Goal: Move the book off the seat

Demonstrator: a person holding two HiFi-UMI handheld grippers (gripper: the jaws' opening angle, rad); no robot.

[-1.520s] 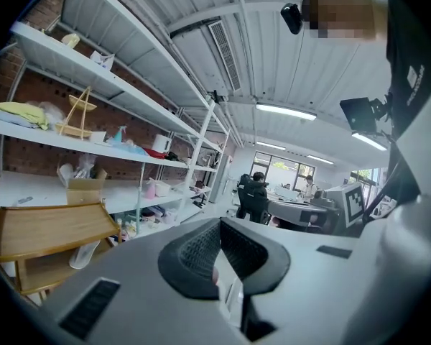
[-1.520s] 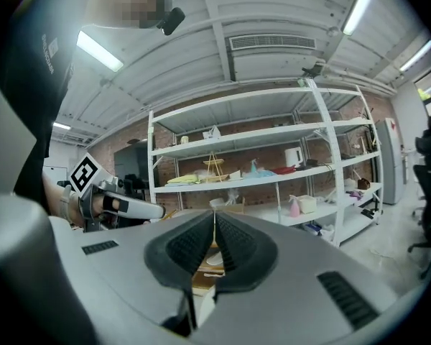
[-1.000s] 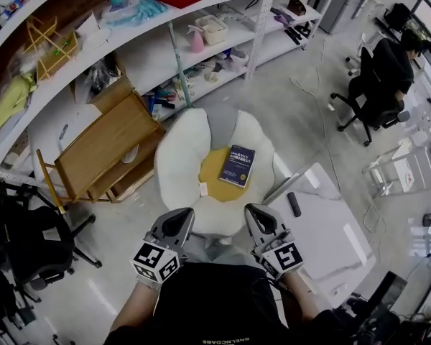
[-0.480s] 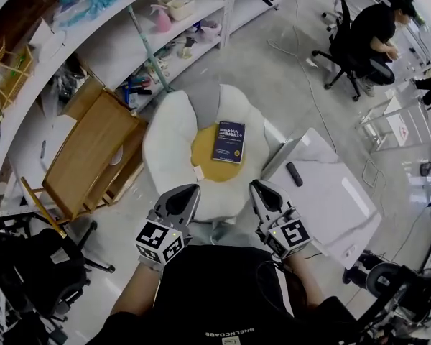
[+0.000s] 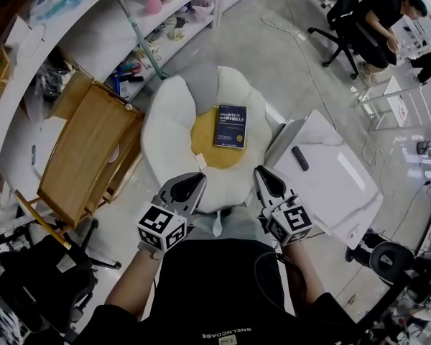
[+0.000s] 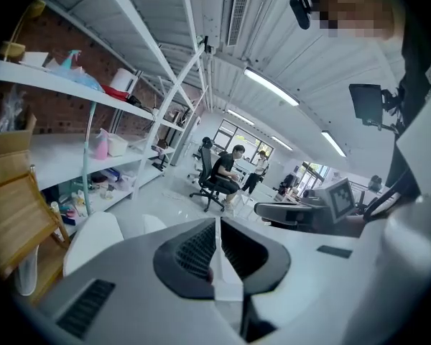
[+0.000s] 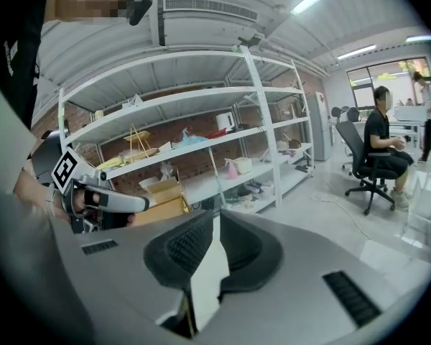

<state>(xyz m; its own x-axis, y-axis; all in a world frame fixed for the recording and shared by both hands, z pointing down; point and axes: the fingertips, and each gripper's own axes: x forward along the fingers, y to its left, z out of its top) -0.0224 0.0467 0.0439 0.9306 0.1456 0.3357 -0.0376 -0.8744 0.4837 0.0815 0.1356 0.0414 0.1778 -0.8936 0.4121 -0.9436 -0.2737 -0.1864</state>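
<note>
Two shut, empty: left gripper (image 5: 198, 180), right gripper (image 5: 259, 171); print on blue book (image 5: 230, 126) illegible.

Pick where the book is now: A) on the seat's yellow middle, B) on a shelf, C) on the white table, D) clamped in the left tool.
A: the book lies flat on the yellow middle of the seat, while the left tool and right tool are shut and empty, short of it.
</note>
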